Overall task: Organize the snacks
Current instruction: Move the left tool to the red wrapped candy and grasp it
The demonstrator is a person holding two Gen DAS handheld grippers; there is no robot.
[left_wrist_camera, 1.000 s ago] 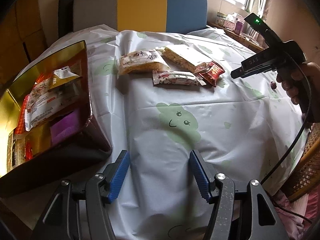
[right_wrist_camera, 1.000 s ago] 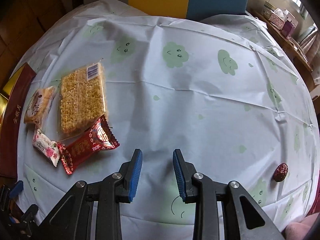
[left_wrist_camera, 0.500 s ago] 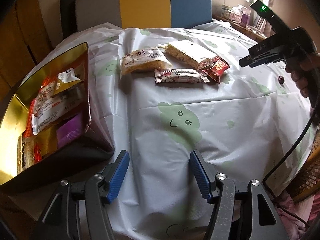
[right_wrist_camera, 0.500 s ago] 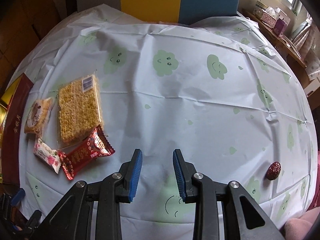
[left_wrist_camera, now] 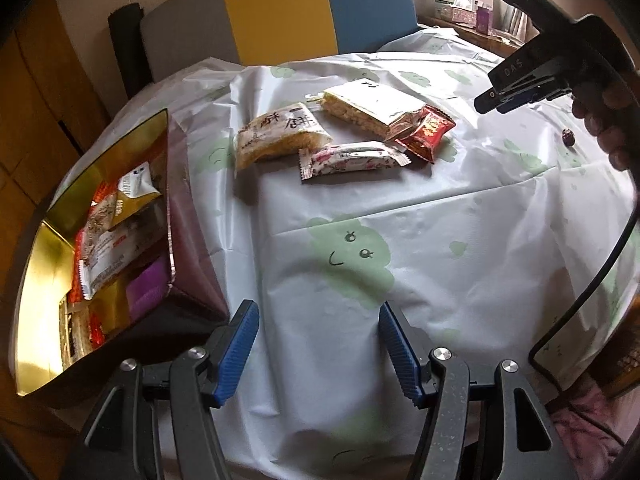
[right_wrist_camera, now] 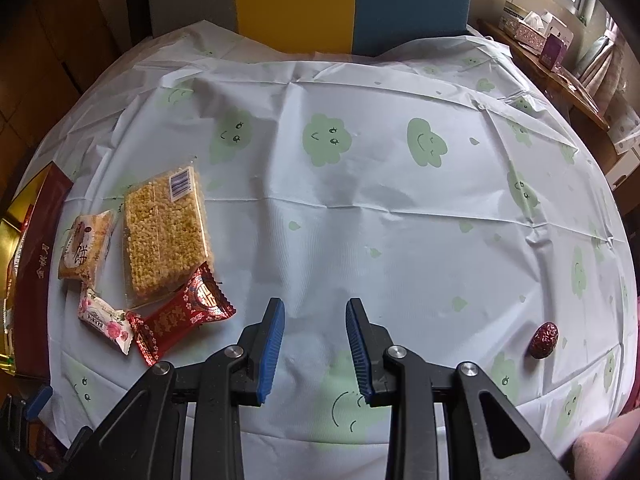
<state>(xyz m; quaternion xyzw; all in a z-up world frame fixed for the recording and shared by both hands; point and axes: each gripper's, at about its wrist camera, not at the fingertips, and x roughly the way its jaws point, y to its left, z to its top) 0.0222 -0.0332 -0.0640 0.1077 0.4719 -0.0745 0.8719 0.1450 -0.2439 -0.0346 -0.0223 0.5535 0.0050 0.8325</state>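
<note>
Lying left of the empty, parted right gripper [right_wrist_camera: 315, 312]: 4 snack packets [right_wrist_camera: 166, 236]; left gripper [left_wrist_camera: 318, 320] open.

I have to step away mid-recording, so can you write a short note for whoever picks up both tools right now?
Left tool: open, empty, above the cloth near the gold box.
Right tool: jaws a little apart, empty, above bare tablecloth.
Done: several packets already lie in the gold box.
Left on the table, in one cluster: rice-cake packet, biscuit packet, floral white bar, red candy packet with one end lying on the rice-cake packet. A lone red date sits far off near the table's edge.
Next, probably: move these into the box.
</note>
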